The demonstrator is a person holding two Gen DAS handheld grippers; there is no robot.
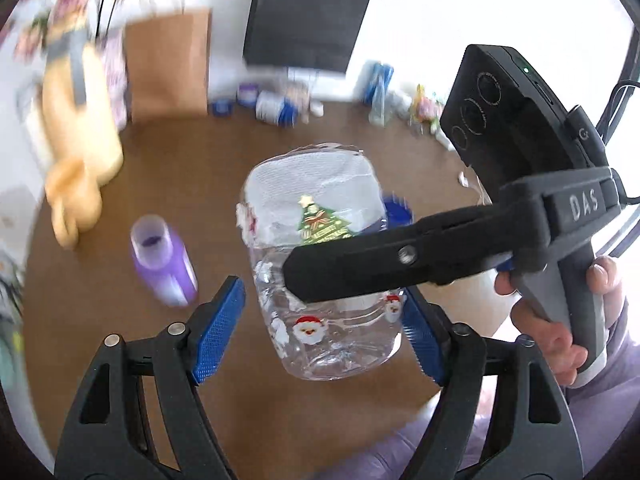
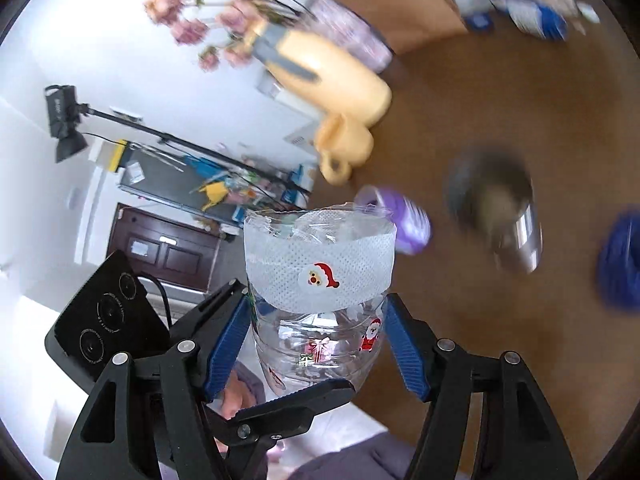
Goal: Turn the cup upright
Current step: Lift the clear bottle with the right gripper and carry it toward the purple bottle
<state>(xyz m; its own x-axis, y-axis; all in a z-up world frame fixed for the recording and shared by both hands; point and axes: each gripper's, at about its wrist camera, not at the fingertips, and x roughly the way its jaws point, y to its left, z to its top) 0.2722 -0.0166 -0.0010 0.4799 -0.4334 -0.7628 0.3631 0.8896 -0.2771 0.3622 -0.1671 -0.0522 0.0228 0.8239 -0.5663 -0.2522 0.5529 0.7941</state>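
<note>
The right claw (image 2: 316,344) is clamped on the clear cup (image 2: 318,292), held mid-turn above the brown surface (image 1: 168,168), while the left claw (image 1: 320,332) stands apart around its base; next, lowering it base-down.

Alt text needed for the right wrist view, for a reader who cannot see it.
A clear plastic cup with Santa stickers and a white band near its rim is clamped between the right gripper's blue pads, lifted off the brown table. The left gripper reaches in under it. Behind, blurred, are a purple bottle and a yellow jug.
</note>
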